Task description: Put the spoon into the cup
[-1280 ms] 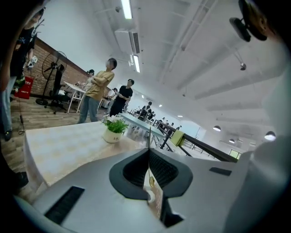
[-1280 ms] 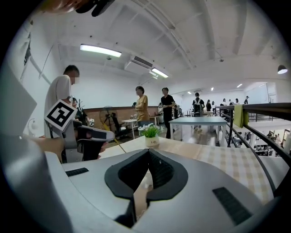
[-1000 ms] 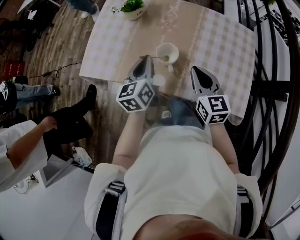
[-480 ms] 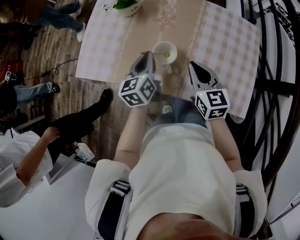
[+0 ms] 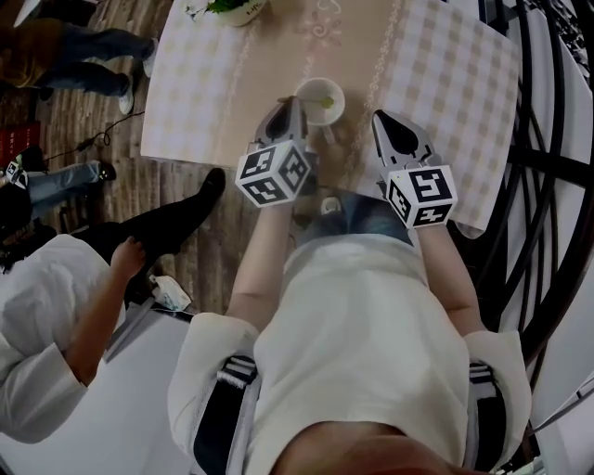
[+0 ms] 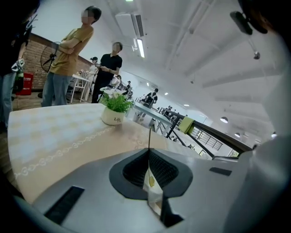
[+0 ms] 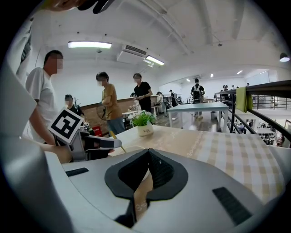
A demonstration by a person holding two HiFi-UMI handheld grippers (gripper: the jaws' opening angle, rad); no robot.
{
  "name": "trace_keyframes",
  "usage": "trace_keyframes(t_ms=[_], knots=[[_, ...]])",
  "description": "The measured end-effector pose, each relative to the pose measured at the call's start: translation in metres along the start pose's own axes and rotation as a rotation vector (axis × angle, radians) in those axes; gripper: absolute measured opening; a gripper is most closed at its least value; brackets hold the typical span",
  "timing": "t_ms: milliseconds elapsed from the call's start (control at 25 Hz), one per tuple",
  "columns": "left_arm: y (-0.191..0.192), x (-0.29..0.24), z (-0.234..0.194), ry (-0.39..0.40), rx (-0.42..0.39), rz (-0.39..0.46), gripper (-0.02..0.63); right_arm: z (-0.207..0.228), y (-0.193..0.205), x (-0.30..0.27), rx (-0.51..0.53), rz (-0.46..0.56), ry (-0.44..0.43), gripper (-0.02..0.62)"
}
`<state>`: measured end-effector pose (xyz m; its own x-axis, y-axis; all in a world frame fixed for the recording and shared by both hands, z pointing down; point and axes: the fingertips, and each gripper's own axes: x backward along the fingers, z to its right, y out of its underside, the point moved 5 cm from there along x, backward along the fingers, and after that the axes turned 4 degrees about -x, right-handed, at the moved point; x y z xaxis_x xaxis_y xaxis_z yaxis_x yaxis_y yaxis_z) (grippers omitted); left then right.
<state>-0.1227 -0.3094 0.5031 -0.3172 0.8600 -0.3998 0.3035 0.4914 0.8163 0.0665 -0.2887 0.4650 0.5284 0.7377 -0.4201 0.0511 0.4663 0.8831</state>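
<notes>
A white cup (image 5: 320, 100) stands on the checked table (image 5: 436, 83) near its front edge. The yellow-green spoon (image 5: 326, 102) rests inside it. My left gripper (image 5: 291, 108) is shut and empty, its tip just left of the cup's rim. My right gripper (image 5: 384, 121) is shut too, a little to the right of the cup and holding nothing. In the left gripper view the jaws (image 6: 149, 151) meet over the table. In the right gripper view the shut jaws (image 7: 148, 152) point past the cup's rim (image 7: 132, 147), the spoon's handle (image 7: 113, 136) and the left gripper (image 7: 93, 143).
A white pot with a green plant (image 5: 227, 7) sits at the table's far end. A dark metal railing (image 5: 548, 139) runs along the right. A person (image 5: 56, 306) sits at the left of the table, and others stand further off.
Both grippers have sunk a little by the table's front edge and stayed shut. The spoon has stayed in the cup. The person at the left has shifted.
</notes>
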Motion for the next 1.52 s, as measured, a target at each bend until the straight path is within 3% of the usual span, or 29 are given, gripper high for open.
trace_keyframes(t_ms=[760, 800, 880, 1520], knots=[[0.016, 0.000, -0.003, -0.038, -0.092, -0.066, 0.006, -0.009, -0.003, -0.002, 0.021, 0.000, -0.015, 0.000], [0.017, 0.000, -0.003, -0.035, -0.090, -0.068, 0.010, -0.010, -0.004, -0.001, 0.023, 0.001, -0.017, 0.000], [0.018, 0.000, -0.002, -0.024, -0.082, -0.075, 0.113, -0.012, -0.005, 0.000, 0.027, 0.006, -0.019, 0.000], [0.016, 0.056, 0.000, -0.021, -0.054, -0.034, 0.124, -0.041, 0.002, 0.036, 0.050, 0.047, -0.015, 0.000]])
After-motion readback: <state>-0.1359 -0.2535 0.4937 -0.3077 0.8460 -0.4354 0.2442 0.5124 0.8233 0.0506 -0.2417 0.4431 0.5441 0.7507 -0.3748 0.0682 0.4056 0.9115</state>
